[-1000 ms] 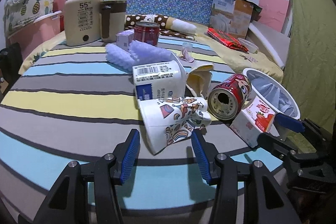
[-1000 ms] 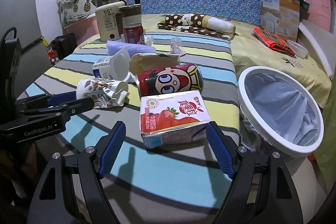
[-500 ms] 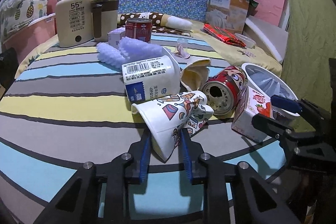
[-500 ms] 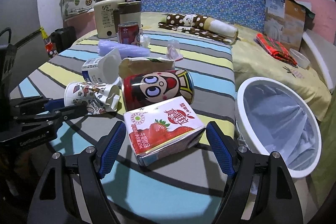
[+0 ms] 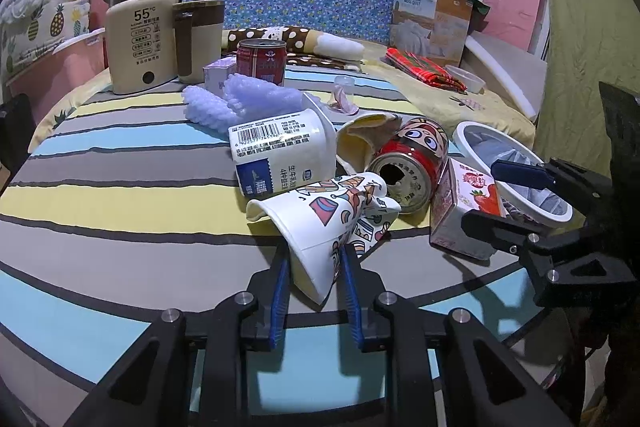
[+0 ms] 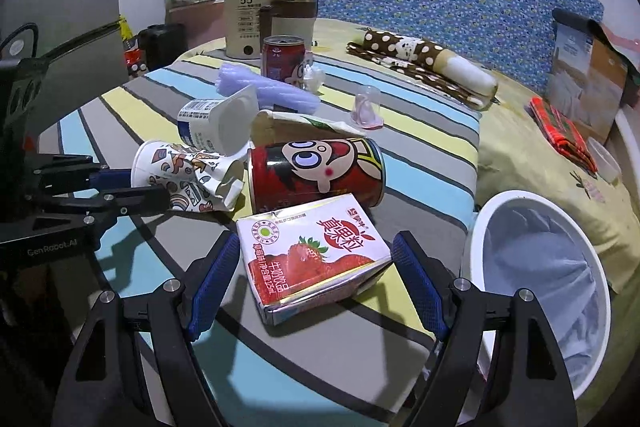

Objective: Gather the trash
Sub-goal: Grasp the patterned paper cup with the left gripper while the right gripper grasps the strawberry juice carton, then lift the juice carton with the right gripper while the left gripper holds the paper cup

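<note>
Since a second ago: left gripper (image 5: 313,269) has narrowed from a wide spread to a pinch on the patterned paper cup (image 5: 320,215); its jaws are closing further, with the cup's crushed rim between the blue pads. Strawberry milk carton (image 6: 312,255) now sits tilted and deeper between the right gripper's fingers than before.

Left gripper: pads pressed against both sides of the cup near its open rim, the paper folded between them. Seen from the right wrist, it reaches in from the left edge and meets the cup (image 6: 180,175).

Right gripper (image 6: 316,275): jaws spread wide, one pad either side of the carton, neither pad plainly touching it.

Paper cup: white with coloured cartoon prints, dented, lying on its side on the striped bedcover (image 5: 120,187), just in front of the yoghurt tub (image 5: 280,155).

Milk carton: white and red, strawberry picture, one corner crumpled, lying flat, touching the red can (image 6: 316,175) behind it.

Red can: on its side, cartoon face upward, opening toward the left camera.

Yoghurt tub: white, barcode label, on its side.

Beige paper wrapper (image 6: 304,127): behind the can, beside the tub.

Second red can (image 5: 261,61): upright, farther back, near the kettle (image 5: 140,39).

White bin (image 6: 536,287): lined with a pale bag, just beside the bed's right edge.
</note>
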Available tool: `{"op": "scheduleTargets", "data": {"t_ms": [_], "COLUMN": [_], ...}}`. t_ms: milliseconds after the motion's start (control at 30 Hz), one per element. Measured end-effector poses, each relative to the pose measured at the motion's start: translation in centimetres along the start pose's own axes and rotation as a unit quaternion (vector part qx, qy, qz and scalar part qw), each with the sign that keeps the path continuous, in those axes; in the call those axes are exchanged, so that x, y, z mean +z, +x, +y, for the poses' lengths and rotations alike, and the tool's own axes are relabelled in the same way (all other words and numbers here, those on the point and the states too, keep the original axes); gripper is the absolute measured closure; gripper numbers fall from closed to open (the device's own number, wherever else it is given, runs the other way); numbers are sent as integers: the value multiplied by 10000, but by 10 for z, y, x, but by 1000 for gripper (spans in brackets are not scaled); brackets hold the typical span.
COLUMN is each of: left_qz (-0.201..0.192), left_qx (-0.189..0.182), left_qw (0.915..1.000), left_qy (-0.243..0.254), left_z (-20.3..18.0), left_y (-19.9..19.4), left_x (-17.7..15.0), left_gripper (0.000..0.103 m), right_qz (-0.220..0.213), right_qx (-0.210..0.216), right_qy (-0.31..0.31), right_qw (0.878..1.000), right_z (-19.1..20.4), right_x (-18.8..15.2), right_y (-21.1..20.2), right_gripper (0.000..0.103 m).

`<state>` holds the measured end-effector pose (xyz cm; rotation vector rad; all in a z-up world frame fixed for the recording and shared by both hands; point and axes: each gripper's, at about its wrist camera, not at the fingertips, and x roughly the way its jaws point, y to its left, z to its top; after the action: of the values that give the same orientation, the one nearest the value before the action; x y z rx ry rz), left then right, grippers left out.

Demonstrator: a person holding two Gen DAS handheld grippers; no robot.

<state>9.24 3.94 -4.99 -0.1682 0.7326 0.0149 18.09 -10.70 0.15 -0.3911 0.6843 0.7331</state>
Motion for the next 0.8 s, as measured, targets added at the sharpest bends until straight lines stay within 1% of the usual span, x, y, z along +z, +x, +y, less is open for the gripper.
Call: {"op": "scheduleTargets", "data": {"t_ms": [33,67,100,133,167,200,300,467,600,633,667,733,800], "left_qz": [-2,-4,-11,-21,-37,-54,-98,-138,-128,-128,-130,-128,-125], "left_qx": [0,-10,-16,-16,-13,-17,-35,-52,-56,-62,-67,-86,-108], "left_qw": [10000,10000,10000,10000,10000,10000,9999,9999,9999,9999,9999,9999,9999], "left_qy": [-2,-4,-4,-4,-4,-6,1,23,29,28,31,44,42], "left_z": [0,0,0,-1,-1,-1,-3,-6,-6,-6,-7,-7,-8], "left_y": [0,-1,-2,-3,-4,-6,-11,-17,-19,-19,-20,-20,-20], "left_x": [0,1,1,1,1,2,1,0,-1,-1,-1,-2,-3], "left_gripper": [78,79,79,79,79,79,80,84,84,84,84,84,84], "right_qz": [1,2,-18,-74,-120,-126,-42,-31,115,169,218,316,332], "right_qx": [9,27,58,129,279,324,98,201,225,227,213,119,61], "right_qy": [17,55,78,105,161,205,125,637,917,933,945,1000,1108], "right_qw": [10000,10000,10000,9998,9994,9992,9999,9978,9955,9952,9951,9944,9933], "right_z": [0,0,0,0,0,0,4,-7,-11,-11,-11,-12,-15], "right_x": [-1,-1,-1,-1,1,1,-1,-6,-15,-18,-21,-28,-32], "right_y": [-1,-1,-3,-5,-8,-10,-8,-16,-20,-20,-21,-22,-25], "right_gripper": [24,27,32,54,69,69,69,69,67,60,49,36,36]}}
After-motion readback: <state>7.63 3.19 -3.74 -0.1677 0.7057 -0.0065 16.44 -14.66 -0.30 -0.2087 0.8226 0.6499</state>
